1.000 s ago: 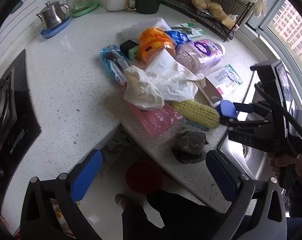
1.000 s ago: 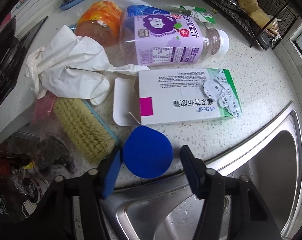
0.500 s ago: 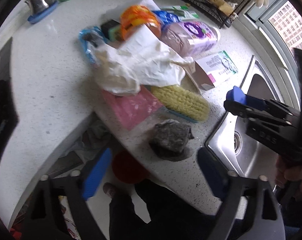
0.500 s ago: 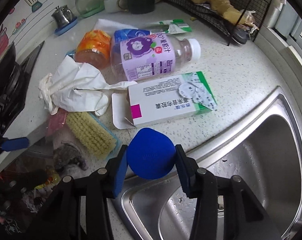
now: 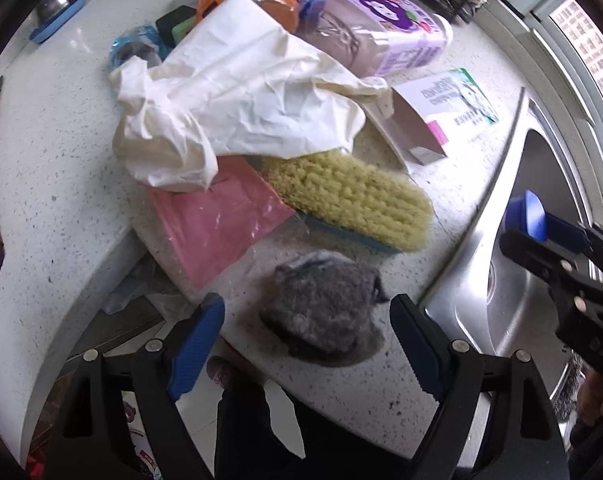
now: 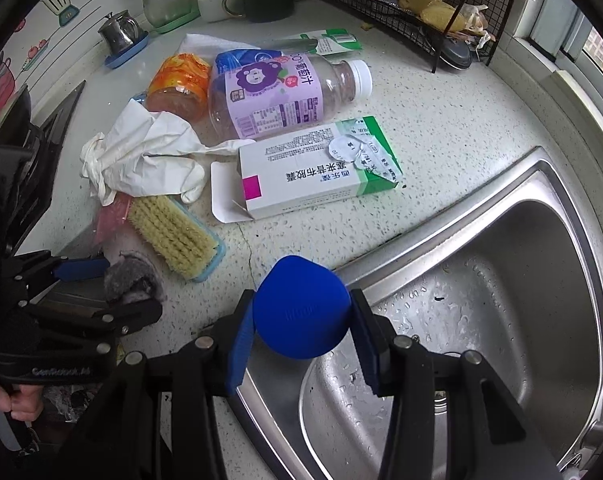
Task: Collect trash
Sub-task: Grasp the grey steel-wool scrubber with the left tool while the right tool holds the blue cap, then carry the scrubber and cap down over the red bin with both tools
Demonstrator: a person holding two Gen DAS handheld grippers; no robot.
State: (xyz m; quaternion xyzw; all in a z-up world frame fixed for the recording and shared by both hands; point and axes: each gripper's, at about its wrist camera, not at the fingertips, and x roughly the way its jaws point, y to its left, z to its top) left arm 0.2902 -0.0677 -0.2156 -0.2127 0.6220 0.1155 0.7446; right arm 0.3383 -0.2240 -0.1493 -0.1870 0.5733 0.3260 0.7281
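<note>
Item under collection: a blue rounded cap (image 6: 300,307), clamped between the pads of the right tongs (image 6: 301,320). It hangs over the rim where the desk (image 6: 441,128) meets the steel sink (image 6: 501,280). The left wrist view shows the same cap (image 5: 524,216) only edge-on, above the sink (image 5: 501,300).

The left tongs (image 5: 307,344) stand wide, one pad to either side of a grey fluffy clump (image 5: 321,308) at the desk's front edge; the pads do not press on it. Their jaws have just been closing somewhat from a wider setting. In the right wrist view the clump (image 6: 131,280) is partly hidden behind the left tongs (image 6: 85,276).

Behind the clump, taken as landmark: a yellow bristle brush (image 5: 349,200) just beyond it; a pink plastic packet (image 5: 217,220) beyond and to the left; a crumpled white glove (image 5: 237,108) lying over both. Further back lie a purple-labelled bottle (image 6: 277,96), an orange wrapped item (image 6: 179,84) and an opened white-and-green carton (image 6: 317,168).

Only the right wrist view shows the carton's printed face, a wire rack (image 6: 405,4) at the back, and a small steel pot (image 6: 119,34). Only the left wrist view shows the floor and the person's shoe (image 5: 221,372) below the desk edge.
</note>
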